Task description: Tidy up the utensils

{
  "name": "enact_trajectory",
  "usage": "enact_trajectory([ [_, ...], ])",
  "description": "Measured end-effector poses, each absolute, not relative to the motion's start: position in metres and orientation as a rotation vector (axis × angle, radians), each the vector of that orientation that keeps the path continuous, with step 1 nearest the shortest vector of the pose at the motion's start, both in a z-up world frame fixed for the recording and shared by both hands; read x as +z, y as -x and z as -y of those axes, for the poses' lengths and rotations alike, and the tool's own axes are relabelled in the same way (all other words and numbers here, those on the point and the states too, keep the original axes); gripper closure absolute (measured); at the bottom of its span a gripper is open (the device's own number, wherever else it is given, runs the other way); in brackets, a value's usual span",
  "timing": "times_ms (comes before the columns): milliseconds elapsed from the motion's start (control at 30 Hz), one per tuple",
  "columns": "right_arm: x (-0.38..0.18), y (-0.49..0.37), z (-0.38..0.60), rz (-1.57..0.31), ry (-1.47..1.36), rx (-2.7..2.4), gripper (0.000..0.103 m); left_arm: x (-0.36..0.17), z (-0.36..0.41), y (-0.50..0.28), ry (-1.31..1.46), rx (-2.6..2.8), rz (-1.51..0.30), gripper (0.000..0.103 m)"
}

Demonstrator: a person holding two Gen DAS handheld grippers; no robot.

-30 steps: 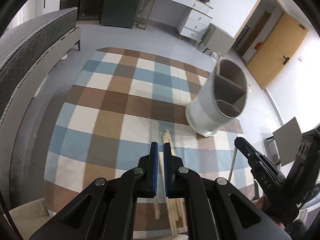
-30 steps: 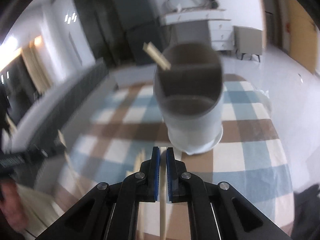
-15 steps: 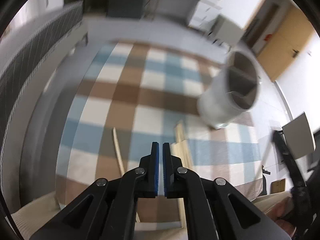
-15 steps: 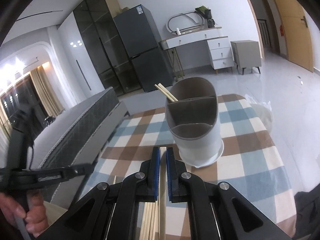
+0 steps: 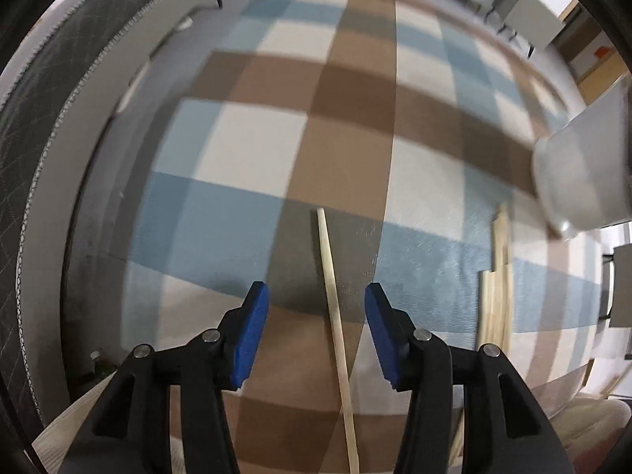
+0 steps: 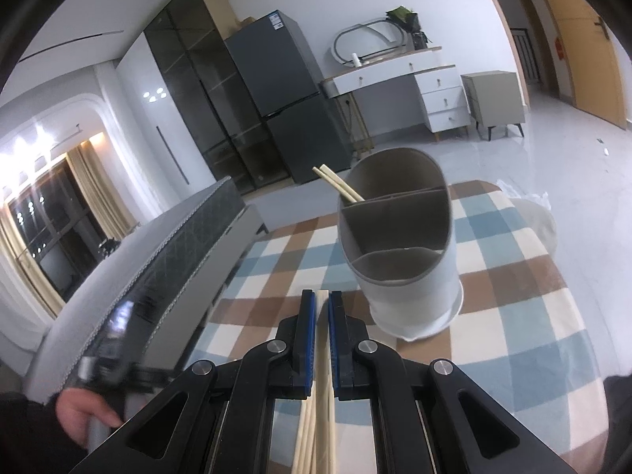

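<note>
The left gripper [image 5: 312, 331] has been brought down close over the checked cloth [image 5: 252, 146], and its jaws, pressed together a moment ago, are now opening. A single chopstick [image 5: 333, 316] is seen lying on the cloth between them, not yet touched. The right gripper [image 6: 322, 316] is kept shut on another chopstick [image 6: 322, 339]. Two chopsticks are already stood in the grey holder [image 6: 399, 260], so one more is probably about to be picked up.
</note>
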State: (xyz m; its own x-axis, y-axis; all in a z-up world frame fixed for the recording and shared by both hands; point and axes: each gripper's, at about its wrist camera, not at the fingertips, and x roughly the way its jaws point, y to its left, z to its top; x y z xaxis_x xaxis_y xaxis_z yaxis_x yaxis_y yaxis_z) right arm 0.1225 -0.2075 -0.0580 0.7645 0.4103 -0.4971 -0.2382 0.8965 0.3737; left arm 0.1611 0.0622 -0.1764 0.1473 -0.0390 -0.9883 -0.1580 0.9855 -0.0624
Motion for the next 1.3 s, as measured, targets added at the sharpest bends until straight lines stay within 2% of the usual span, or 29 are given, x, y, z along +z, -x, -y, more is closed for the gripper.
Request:
enact_trajectory([
  [67,-0.058,-0.125,0.209,-0.607,-0.313,0.361,0.097,-0.176,-0.056,-0.163,0.125,0.097,-1.390,0.060],
  [100,-0.058,-0.127,0.210,-0.606,-0.320,0.361,0.097,-0.176,-0.051,-0.165,0.116,0.085,-1.391,0.065],
  [167,-0.057,-0.128,0.211,-0.603,-0.325,0.363,0.097,-0.176,-0.045,-0.167,0.089,0.089,-1.373,0.081],
  [200,-0.057,-0.129,0.211,-0.600,-0.326,0.365,0.097,-0.176,-0.042,-0.168,0.095,0.083,-1.368,0.094],
  [233,-0.057,-0.129,0.212,-0.598,-0.326,0.365,0.097,-0.175,-0.039,-0.169,0.102,0.079,-1.371,0.102],
  [433,-0.056,-0.129,0.218,-0.596,-0.334,0.354,0.097,-0.163,-0.020,-0.172,0.137,0.029,-1.347,0.103],
  [600,-0.046,-0.115,0.220,-0.569,-0.311,0.353,0.097,-0.115,-0.010,-0.150,0.224,-0.075,-1.229,0.103],
  [833,-0.026,-0.089,0.218,-0.507,-0.280,0.349,0.097,-0.062,0.004,-0.121,0.206,-0.193,-1.102,0.103],
  [1300,-0.008,-0.068,0.235,-0.468,-0.302,0.295,0.097,-0.036,0.028,-0.111,0.130,-0.270,-1.058,0.103],
])
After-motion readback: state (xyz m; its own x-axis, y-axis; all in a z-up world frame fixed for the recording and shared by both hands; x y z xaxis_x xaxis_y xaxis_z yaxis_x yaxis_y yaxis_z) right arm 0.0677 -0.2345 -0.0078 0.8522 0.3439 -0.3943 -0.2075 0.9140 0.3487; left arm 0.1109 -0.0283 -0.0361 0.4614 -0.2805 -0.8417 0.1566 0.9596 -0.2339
